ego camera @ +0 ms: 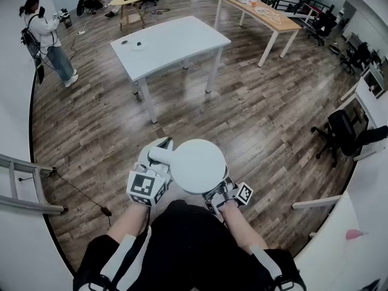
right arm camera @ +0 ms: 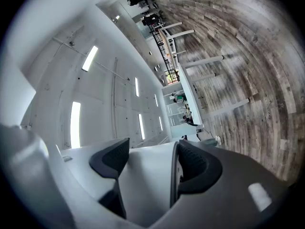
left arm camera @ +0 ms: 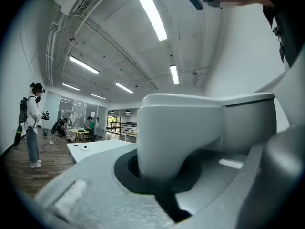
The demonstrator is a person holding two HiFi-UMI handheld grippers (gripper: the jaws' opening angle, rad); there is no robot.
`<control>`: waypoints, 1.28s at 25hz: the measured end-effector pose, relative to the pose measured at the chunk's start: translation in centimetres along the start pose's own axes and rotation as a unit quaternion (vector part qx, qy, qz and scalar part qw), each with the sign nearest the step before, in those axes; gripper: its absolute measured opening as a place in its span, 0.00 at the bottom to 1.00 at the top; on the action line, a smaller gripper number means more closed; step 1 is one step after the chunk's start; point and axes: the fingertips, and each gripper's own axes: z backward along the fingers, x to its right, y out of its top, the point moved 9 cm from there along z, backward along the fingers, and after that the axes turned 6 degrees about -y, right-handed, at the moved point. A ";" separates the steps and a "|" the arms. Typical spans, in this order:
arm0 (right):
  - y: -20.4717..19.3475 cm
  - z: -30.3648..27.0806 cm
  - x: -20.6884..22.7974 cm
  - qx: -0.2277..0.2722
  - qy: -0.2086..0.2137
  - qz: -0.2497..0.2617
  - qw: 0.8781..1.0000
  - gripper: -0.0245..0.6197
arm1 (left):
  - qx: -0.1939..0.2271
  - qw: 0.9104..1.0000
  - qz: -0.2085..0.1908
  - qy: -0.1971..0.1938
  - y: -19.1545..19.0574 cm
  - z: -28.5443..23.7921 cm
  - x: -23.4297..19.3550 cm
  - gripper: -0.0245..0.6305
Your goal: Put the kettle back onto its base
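Two forearms (ego camera: 130, 220): bare, coming out of dark sleeves with white stripes at the near edge, one behind each claw.
Left claw (left arm camera: 164, 175): near left of the kettle (ego camera: 197, 165); jaws together, clamped on the kettle's handle (left arm camera: 178, 132), which sits in the hollow of the dark pads.
Right claw (right arm camera: 147, 171): near right, tucked under the kettle's edge; jaws spread wide, the white kettle body fills the gap and both dark pads lie against it.
Marker cubes: one on the left claw (ego camera: 145, 187), one on the right claw (ego camera: 244, 193), just beside the kettle on either side.
Kettle: white, its round top seen from above, handle pointing left; held in the air between both claws, close in front of the person and above the floor (ego camera: 260, 120).
Floor: brown wood planks, running from near to far.
Office chair (ego camera: 345, 132): black, at the right, mid distance.
White worktop (ego camera: 176, 41): far, left of centre, well apart from the kettle; two small round things lie on its left part, too small to tell.
Wooden worktop (ego camera: 260, 14): far right, with flat pale things on it.
Standing person (ego camera: 45, 32): far left, wearing a backpack.
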 end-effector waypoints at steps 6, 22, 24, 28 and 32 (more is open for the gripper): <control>0.3 -0.3 -0.2 0.002 0.003 -0.003 1.000 0.54 | 0.003 1.000 -0.004 -0.009 0.4 -0.5 -0.1 0.04; -1.2 -4.0 -0.4 -0.027 -0.006 0.021 0.999 0.54 | 0.016 1.000 0.021 0.008 0.4 1.5 -3.9 0.04; -1.7 -4.6 -0.2 -0.030 -0.003 0.024 0.999 0.54 | 0.019 1.000 0.021 0.007 0.5 2.1 -4.7 0.04; -3.6 -6.3 0.2 -0.039 -0.002 0.022 0.999 0.53 | 0.018 1.000 0.018 0.010 0.6 3.7 -6.6 0.04; -5.1 -6.7 1.0 -0.038 -0.005 0.020 0.999 0.53 | 0.013 1.000 0.019 0.009 0.4 5.1 -7.6 0.04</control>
